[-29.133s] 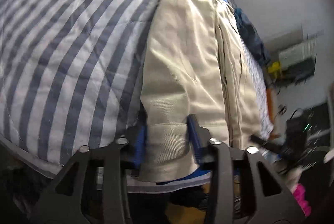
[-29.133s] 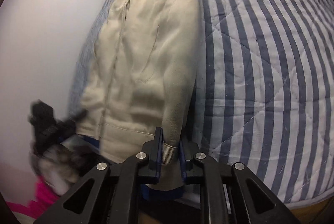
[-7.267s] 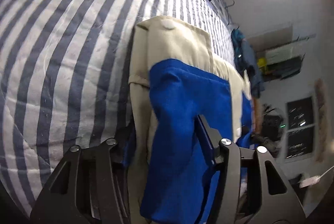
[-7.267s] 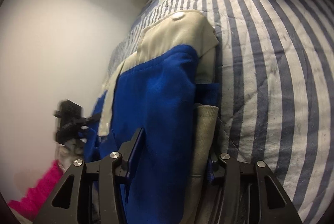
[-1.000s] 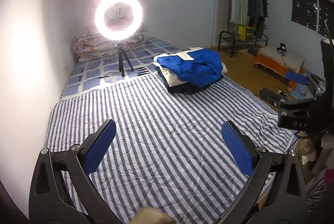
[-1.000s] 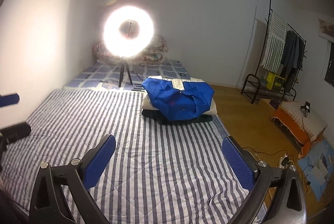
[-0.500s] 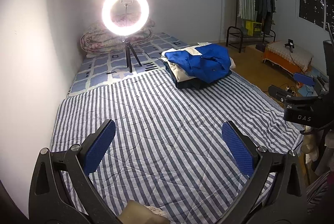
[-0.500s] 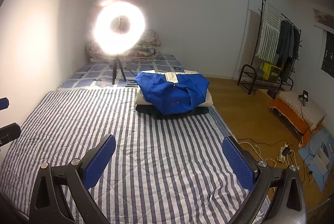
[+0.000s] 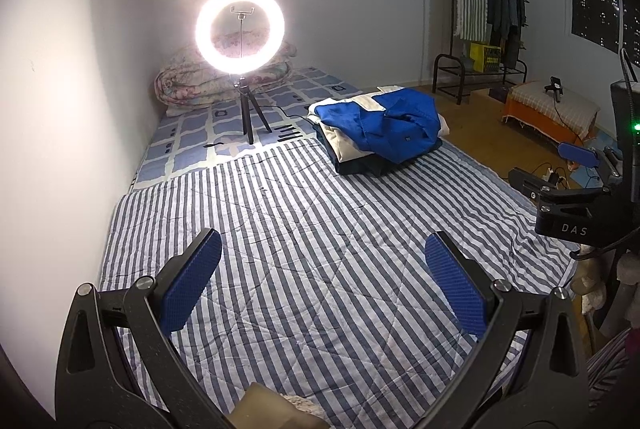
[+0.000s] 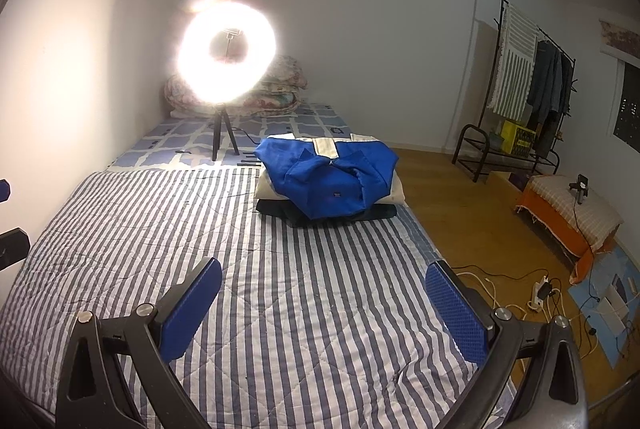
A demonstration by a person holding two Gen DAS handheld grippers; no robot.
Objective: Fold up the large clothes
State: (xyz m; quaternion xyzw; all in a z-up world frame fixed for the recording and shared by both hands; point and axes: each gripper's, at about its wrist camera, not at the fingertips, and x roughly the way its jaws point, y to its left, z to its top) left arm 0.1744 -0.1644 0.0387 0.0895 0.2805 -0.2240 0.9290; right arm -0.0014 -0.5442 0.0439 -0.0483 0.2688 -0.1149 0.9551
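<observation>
Well back from the clothes, both tools hang over the striped quilt (image 10: 280, 289) on the bed. Left hand-held gripper (image 9: 324, 283) has its blue pads spread wide with nothing between them, and the right hand-held gripper (image 10: 324, 309) is likewise spread and empty. Folded blue and cream jacket (image 10: 328, 181) lies on top of a small stack, over a dark folded garment (image 10: 376, 213), at the quilt's far right edge. Beside the stack a lit ring light (image 9: 240, 29) stands on its tripod, with a rolled floral duvet (image 9: 188, 85) behind it against the wall
</observation>
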